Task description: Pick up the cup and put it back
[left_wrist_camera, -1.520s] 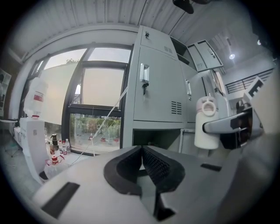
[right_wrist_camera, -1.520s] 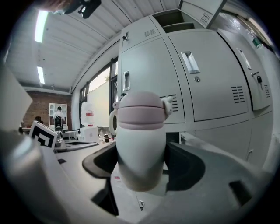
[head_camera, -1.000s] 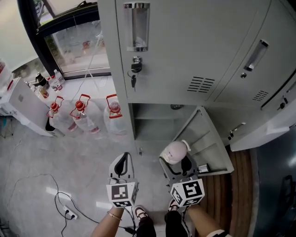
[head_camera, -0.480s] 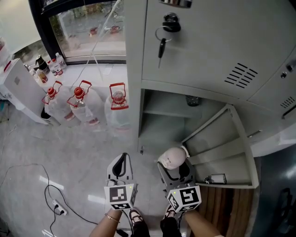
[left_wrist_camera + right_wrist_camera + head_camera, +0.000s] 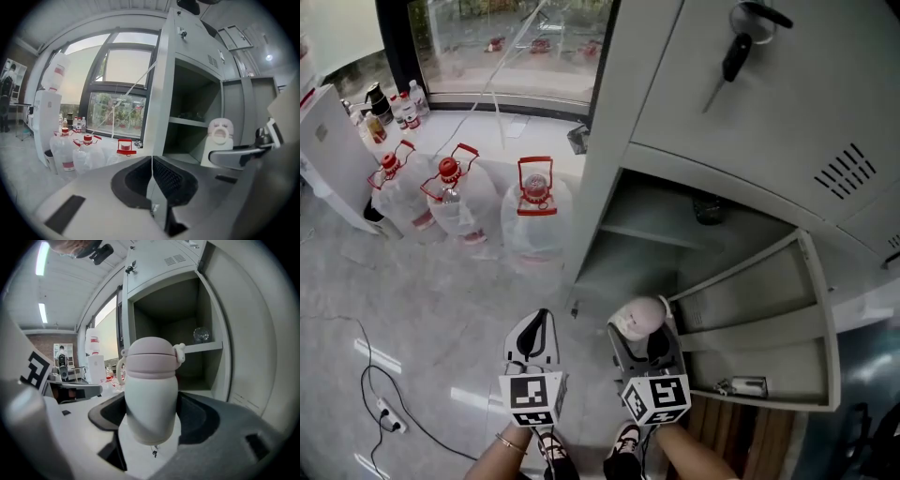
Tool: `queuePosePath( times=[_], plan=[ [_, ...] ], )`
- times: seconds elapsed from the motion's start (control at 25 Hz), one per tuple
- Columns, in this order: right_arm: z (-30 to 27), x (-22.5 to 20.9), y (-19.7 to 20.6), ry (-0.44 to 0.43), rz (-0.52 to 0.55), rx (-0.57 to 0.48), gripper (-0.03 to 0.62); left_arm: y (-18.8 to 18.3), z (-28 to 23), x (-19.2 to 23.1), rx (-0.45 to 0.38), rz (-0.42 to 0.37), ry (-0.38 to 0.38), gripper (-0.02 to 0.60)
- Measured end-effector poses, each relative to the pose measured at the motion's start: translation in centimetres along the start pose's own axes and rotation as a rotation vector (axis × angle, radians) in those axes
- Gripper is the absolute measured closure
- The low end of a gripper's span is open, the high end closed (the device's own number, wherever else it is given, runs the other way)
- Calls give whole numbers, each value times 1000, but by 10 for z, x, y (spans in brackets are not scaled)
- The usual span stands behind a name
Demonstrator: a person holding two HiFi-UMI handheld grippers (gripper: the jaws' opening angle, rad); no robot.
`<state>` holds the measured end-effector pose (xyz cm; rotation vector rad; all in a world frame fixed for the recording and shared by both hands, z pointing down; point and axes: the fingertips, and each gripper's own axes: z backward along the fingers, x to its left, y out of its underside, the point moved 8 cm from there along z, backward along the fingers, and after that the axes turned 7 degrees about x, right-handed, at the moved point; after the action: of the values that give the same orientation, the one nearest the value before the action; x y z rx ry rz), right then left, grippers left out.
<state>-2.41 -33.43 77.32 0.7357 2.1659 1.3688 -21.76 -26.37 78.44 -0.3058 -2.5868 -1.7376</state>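
A white cup with a pale pink lid (image 5: 637, 319) (image 5: 151, 390) is clamped upright in my right gripper (image 5: 641, 339) (image 5: 152, 416), just in front of the open bottom compartment of the grey locker (image 5: 649, 246). The same cup (image 5: 219, 140) shows at the right of the left gripper view. My left gripper (image 5: 534, 339) (image 5: 151, 180) hangs beside it on the left, jaws shut with nothing between them. A small glass object (image 5: 707, 208) (image 5: 200, 335) sits on the shelf inside the compartment.
The locker door (image 5: 759, 323) swings open to the right. Three water jugs with red caps (image 5: 534, 217) stand on the floor at the left by the window. A white dispenser (image 5: 328, 141) is at far left; a cable and power strip (image 5: 389, 414) lie on the floor.
The head view has tilted and moved closer to the open compartment. Both grippers moved slightly left and forward, the cup still held in the right one.
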Motion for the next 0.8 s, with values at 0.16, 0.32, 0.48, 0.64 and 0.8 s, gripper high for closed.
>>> queuePosePath(
  times=[0.16,0.32,0.48,0.64,0.8],
  plan=[
    [-24,-5,5,6,16,2,270,4,-14,10,13,-9,-3,569],
    [-49,-14,7,5,29,12,270,7,-29,18,1,-18,-31,569],
    [-75,-25,11,10,32,20,270,8,-45,24,-1,-51,-37,569],
    [-94,-36,11,27,39,28,270,10,-56,26,6,-49,-29,569],
    [-111,-43,9,46,31,43,270,14,-64,32,27,-19,-36,570]
  ],
)
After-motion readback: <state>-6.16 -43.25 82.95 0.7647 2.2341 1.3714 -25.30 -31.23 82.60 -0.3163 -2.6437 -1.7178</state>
